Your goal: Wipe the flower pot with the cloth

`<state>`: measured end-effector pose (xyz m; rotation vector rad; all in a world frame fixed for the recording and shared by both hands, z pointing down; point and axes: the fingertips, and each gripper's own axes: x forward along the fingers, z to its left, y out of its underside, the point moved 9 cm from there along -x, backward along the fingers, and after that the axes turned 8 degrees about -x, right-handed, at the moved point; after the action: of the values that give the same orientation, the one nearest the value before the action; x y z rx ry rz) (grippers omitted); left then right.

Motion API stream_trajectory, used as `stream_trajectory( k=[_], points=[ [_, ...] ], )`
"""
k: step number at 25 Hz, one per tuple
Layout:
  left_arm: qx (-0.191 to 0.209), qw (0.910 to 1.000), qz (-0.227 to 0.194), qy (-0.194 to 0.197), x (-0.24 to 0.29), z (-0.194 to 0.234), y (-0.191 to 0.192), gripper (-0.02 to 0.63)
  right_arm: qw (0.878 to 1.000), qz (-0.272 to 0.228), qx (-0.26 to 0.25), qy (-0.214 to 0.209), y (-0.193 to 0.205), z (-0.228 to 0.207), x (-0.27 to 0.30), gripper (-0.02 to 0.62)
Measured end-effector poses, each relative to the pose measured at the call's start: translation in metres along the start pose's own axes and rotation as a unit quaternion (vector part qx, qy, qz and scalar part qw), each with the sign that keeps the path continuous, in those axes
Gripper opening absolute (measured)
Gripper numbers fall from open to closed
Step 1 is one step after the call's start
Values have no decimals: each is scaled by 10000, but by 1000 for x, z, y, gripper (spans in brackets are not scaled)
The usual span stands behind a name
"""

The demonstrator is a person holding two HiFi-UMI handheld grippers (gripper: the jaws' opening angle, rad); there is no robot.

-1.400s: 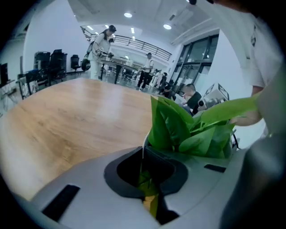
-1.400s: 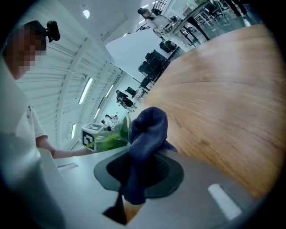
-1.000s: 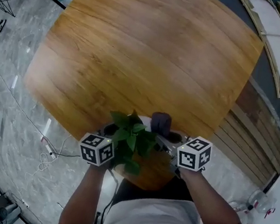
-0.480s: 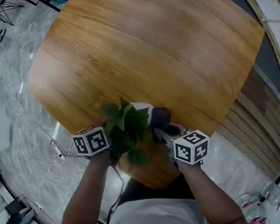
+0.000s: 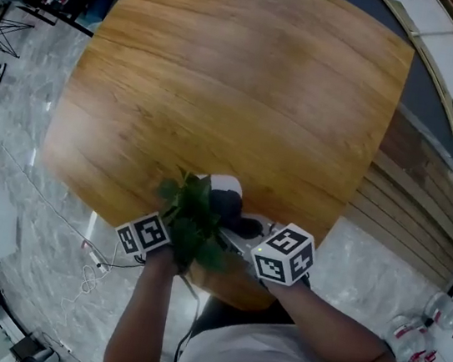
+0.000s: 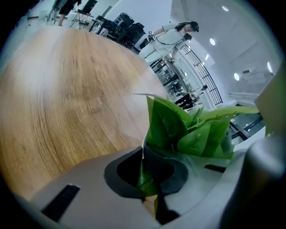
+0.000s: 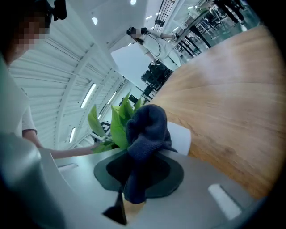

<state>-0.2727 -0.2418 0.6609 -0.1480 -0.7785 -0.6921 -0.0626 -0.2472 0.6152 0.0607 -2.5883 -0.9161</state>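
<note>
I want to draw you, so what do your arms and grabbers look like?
The left gripper and right gripper are smooth grey shells, each with a dark oval hollow round the jaws and a cube of black-and-white square markers. The shirt is white with short sleeves.

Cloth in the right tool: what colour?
Dark blue-grey, plain, no pattern. The cloth shows best in the right gripper view.

Wooden table (image 5: 234, 76) on grey marbled floor (image 5: 23, 129)

legible text: none | labels, brands: none | numbers, signs: none
</note>
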Motion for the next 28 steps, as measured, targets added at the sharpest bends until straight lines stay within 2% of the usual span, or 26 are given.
stream_trajectory(
  k=[4, 7, 12, 15, 22, 28],
  points=[
    [271, 9996, -51, 29, 4, -3, -7, 18, 9976, 129, 297, 611, 21, -54, -8, 61],
    [620, 9981, -71, -1, 3, -8, -6, 17, 9951, 169, 463, 858, 32, -70, -14, 61],
    [1177, 9927, -145, -197, 4, -29, -4, 15, 9944, 101, 382, 982, 25, -60, -35, 61],
    [1467, 9884, -47, -401, 3, -42, -3, 15, 9936, 36, 280, 1093, 19, -51, -53, 61],
    [1797, 9803, 242, -787, 7, -65, 7, 15, 9908, -171, 172, 1335, 12, -34, -112, 63],
    [2204, 9706, 179, -954, 7, -96, 17, 31, 9894, -449, 155, 1369, 3, -25, -152, 63]
  ],
)
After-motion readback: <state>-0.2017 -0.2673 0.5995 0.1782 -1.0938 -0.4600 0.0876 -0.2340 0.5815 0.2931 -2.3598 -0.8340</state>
